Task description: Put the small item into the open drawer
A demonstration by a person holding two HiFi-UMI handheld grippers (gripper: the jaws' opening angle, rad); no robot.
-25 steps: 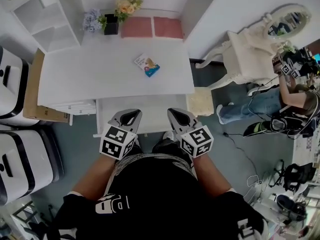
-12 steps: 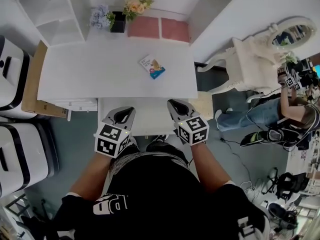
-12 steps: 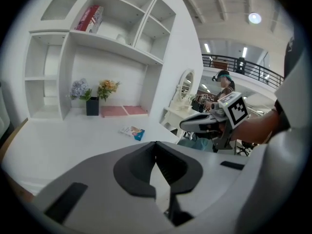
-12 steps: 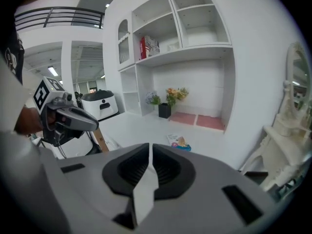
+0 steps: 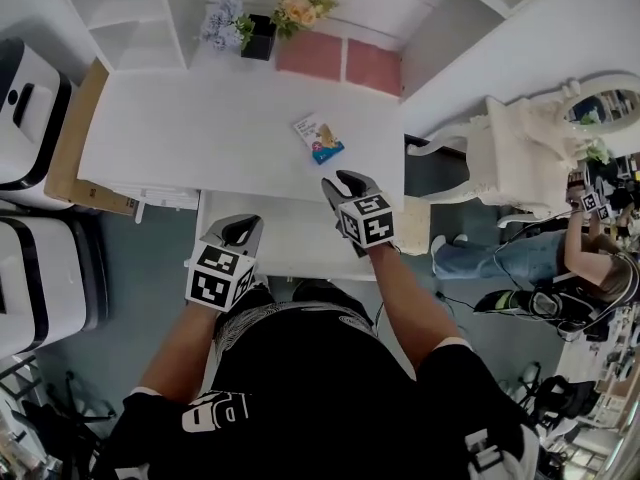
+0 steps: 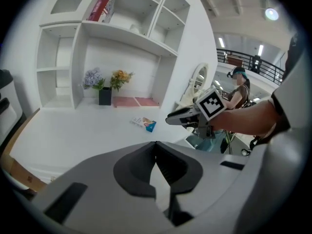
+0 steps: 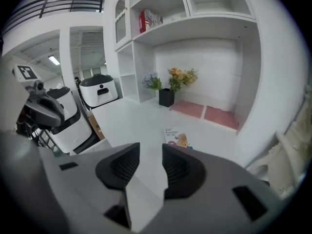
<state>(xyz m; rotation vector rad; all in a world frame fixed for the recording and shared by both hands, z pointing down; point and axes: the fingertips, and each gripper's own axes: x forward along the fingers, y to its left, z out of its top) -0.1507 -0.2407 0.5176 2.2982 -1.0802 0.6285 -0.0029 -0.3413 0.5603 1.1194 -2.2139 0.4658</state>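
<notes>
- Hovering over open drawer (image 5: pixel 300 243), left gripper (image 5: pixel 241 230): fingers pressed together, empty.
- On white tabletop (image 5: pixel 200 138), small packet (image 5: pixel 319 137) lies flat, outside drawer.
- At tabletop front edge, near packet, right gripper (image 5: pixel 347 182): fingers have just been opening, part-way apart, nothing between.

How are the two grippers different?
The left gripper has its jaws together; the right gripper has just been opening its jaws, which stand apart with nothing between them. The left gripper hangs over the open drawer; the right gripper is nearer the small packet. Both carry marker cubes.
</notes>
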